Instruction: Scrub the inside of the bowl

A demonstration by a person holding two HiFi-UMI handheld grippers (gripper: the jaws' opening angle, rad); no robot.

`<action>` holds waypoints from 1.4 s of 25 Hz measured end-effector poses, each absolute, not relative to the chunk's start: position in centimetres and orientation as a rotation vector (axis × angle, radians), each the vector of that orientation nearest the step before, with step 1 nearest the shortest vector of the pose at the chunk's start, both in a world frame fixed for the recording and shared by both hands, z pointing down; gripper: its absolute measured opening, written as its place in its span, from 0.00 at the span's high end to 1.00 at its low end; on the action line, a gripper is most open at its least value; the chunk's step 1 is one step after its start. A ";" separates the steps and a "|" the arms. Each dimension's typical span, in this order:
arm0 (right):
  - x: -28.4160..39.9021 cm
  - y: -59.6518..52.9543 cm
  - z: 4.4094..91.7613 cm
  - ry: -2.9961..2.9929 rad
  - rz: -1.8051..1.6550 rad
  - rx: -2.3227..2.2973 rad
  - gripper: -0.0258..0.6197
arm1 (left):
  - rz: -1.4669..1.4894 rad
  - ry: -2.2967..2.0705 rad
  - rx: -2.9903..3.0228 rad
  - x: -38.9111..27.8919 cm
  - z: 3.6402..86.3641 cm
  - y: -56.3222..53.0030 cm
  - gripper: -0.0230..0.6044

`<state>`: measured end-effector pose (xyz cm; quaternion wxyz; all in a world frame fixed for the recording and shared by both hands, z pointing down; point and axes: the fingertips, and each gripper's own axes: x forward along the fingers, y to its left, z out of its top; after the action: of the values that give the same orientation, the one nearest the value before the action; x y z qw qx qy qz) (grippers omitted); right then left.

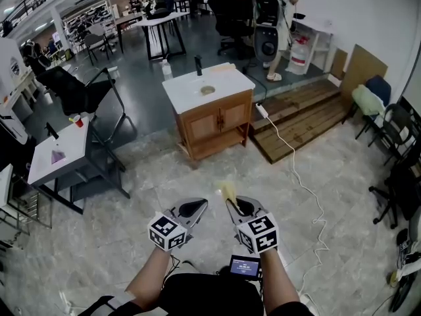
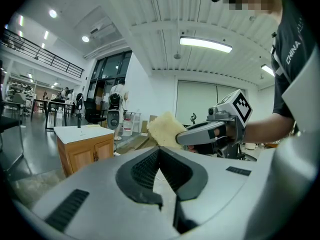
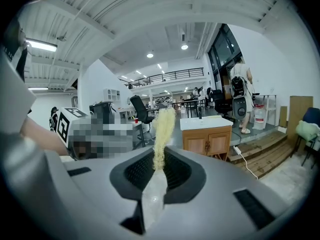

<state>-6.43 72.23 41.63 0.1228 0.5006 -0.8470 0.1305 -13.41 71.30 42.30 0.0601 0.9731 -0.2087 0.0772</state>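
Observation:
My right gripper is shut on a yellow sponge, which sticks up edge-on between its jaws. Close to its left, my left gripper is shut with nothing in it; in the left gripper view its jaws meet, and the sponge shows beyond them. Both grippers hang in the air over the floor, well short of a wooden cabinet. On its white top stands a small round bowl-like thing beside a dark faucet. I cannot see into it from here.
A white cable runs over the floor from the cabinet's right side. A wooden platform lies behind it at the right. At the left stands a white table with a red cup. Chairs line the right wall.

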 end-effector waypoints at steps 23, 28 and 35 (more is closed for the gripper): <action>-3.7 64.1 45.6 -2.430 0.573 1.441 0.90 | 0.227 -0.704 2.819 -13.3 45.8 62.2 0.96; -2.0 56.8 44.9 -2.401 0.556 1.449 0.90 | 0.180 -0.689 2.823 -12.0 45.2 54.8 0.96; -1.4 47.3 44.0 -2.380 0.552 1.496 0.90 | 0.183 -0.634 2.850 -11.1 45.0 45.5 0.96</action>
<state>-1.42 47.26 43.95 0.1380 0.5173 -0.8228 0.1909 -11.14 45.48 44.98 0.1078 0.9686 -0.2154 0.0621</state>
